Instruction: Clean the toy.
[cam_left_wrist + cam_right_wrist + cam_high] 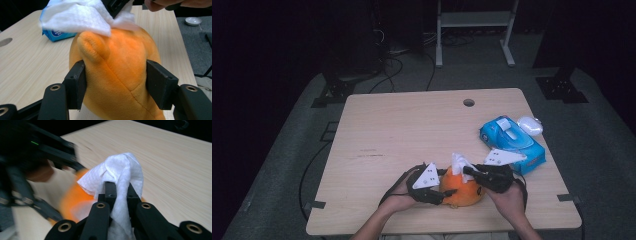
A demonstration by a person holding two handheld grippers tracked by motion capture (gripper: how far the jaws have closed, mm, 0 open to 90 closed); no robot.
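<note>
Black jaws of the left gripper [115,85] clamp the orange plush toy [117,72] at the table's [412,130] near edge, while the right gripper [119,192] pinches a white wipe [122,170] against the toy's top.

Wiping the orange plush toy at the near edge of my tabletop [412,125].

My left gripper [439,192] clamps the orange plush toy [462,192] from the left; my right gripper [467,171] presses a white wipe [458,162] on its top. A blue wipes pack [512,142] lies just right, beyond.

Wooden table [412,130], grey carpet [592,150], dark room
</note>
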